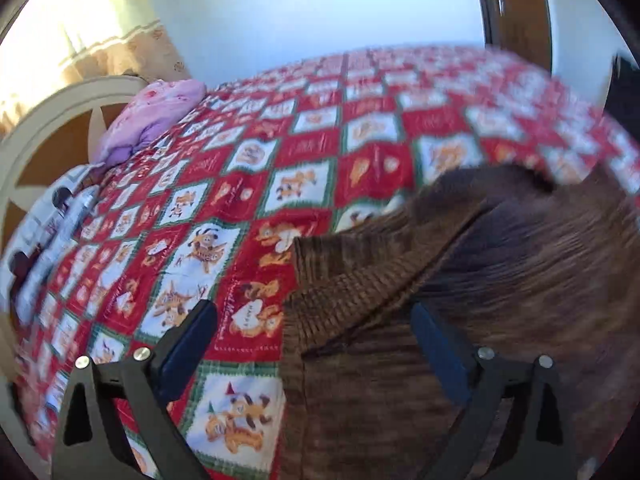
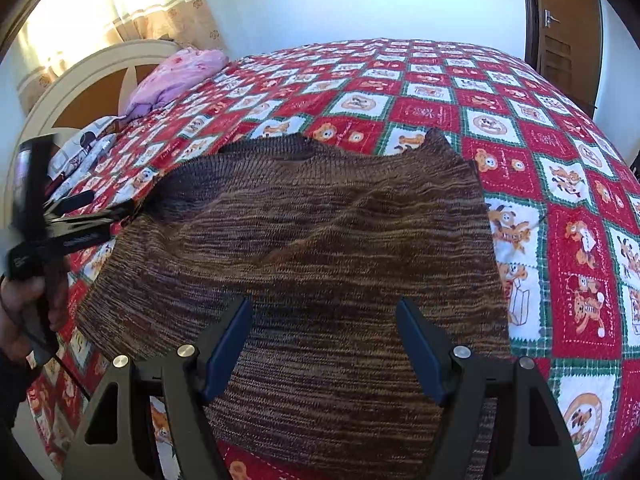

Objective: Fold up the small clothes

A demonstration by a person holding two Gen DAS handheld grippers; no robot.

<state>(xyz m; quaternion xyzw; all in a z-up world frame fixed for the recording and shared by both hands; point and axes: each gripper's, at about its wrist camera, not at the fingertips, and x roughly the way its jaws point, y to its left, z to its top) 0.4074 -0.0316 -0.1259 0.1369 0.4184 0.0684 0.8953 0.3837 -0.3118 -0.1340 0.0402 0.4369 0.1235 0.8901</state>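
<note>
A brown striped knit garment (image 2: pixel 320 240) lies spread on the red patterned bedspread (image 2: pixel 540 160). In the left wrist view its left edge and a folded ribbed flap (image 1: pixel 360 272) lie between my fingers. My left gripper (image 1: pixel 316 320) is open just above that edge; it also shows at the garment's left side in the right wrist view (image 2: pixel 80 216). My right gripper (image 2: pixel 324 316) is open and empty, low over the garment's near part.
A pink pillow (image 2: pixel 176 76) lies at the head of the bed by a cream headboard (image 2: pixel 80 80). Printed bedding (image 1: pixel 52 232) lies at the left edge. A curtain (image 2: pixel 100 8) and a door (image 2: pixel 560 32) stand beyond.
</note>
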